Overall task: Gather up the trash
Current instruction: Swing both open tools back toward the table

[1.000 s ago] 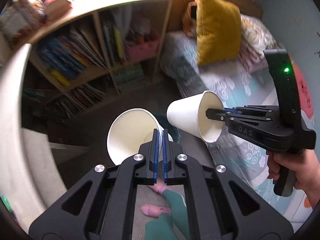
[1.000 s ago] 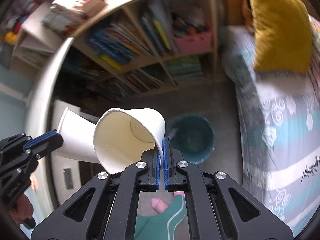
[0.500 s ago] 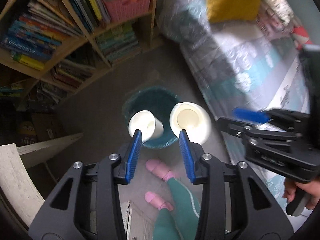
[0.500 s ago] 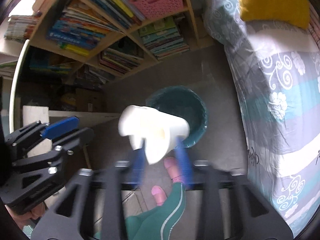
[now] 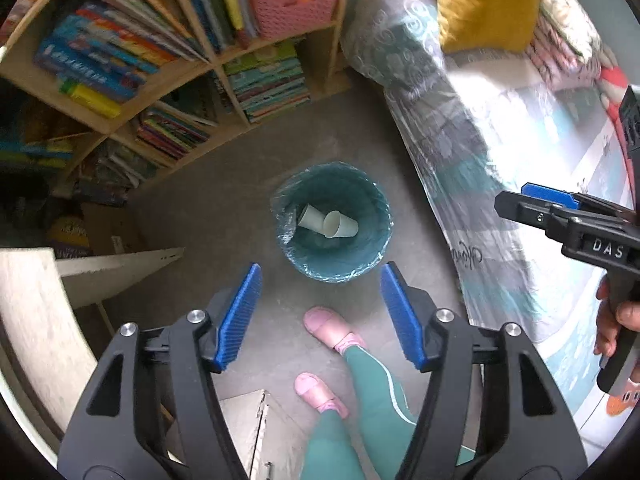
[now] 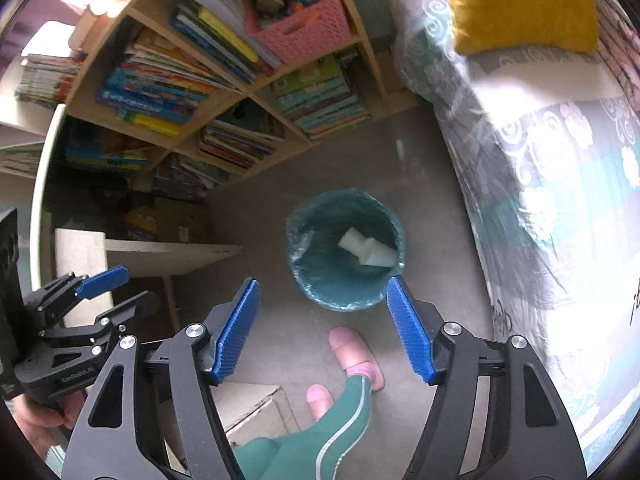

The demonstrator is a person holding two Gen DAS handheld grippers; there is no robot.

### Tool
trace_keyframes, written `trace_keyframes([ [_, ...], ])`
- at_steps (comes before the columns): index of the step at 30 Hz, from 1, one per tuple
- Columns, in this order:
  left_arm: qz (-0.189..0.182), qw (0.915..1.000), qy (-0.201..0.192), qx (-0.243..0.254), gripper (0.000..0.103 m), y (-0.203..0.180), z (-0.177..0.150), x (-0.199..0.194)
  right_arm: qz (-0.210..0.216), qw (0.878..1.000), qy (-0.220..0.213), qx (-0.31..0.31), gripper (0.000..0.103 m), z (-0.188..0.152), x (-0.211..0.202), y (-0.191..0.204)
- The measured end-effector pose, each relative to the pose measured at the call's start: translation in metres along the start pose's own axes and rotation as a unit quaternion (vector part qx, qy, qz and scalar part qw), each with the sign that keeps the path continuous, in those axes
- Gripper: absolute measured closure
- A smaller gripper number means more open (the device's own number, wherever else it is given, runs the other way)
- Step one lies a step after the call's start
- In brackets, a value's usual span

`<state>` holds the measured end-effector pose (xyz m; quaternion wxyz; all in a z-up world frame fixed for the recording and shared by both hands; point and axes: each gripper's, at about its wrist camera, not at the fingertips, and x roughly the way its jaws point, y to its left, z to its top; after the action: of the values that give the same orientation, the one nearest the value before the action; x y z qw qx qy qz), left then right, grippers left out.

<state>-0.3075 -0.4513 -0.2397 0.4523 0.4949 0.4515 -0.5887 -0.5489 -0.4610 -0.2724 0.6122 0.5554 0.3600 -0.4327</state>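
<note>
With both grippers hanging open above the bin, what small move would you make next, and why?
Probably lift both away to look for more trash. The left gripper and right gripper are open and hold nothing, and the two white paper cups already lie inside the teal plastic-lined bin.

In the left wrist view the right tongs (image 5: 536, 204) run off the right edge, so how far their jaws stand apart cannot be read there. In the right wrist view the two paper cups (image 6: 370, 250) in the bin (image 6: 304, 280) smear into one pale blur (no rims or openings can be made out). The bed (image 6: 560, 152) and the yellow pillow (image 6: 520, 4) are cut by the frame edge. Titles on the bookshelf (image 5: 216, 62) books are too small to read.
</note>
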Motion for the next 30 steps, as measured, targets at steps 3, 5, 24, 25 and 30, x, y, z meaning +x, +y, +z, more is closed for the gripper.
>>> trace_keyframes([
  [3,-0.002,0.9994,-0.02,-0.027,0.035,0.016,-0.014,-0.028,0.02,1.0,-0.005,-0.024,0.03,0.003,-0.011,0.018],
  [5,-0.008,0.9979,-0.036,-0.054,0.033,0.03,-0.026,-0.048,0.042,0.998,-0.003,-0.05,0.029,0.007,-0.017,0.036],
  [24,0.128,0.8921,-0.176,-0.396,0.015,0.217,-0.273,-0.22,0.194,0.862,0.051,-0.466,0.023,-0.026,-0.027,0.401],
  [25,0.137,0.8815,-0.182,-0.414,0.014,0.226,-0.287,-0.227,0.199,0.849,0.053,-0.487,0.023,-0.034,-0.026,0.423],
  [30,0.165,0.8294,-0.199,-0.495,0.013,0.265,-0.34,-0.248,0.221,0.801,0.062,-0.552,0.023,-0.069,-0.018,0.509],
])
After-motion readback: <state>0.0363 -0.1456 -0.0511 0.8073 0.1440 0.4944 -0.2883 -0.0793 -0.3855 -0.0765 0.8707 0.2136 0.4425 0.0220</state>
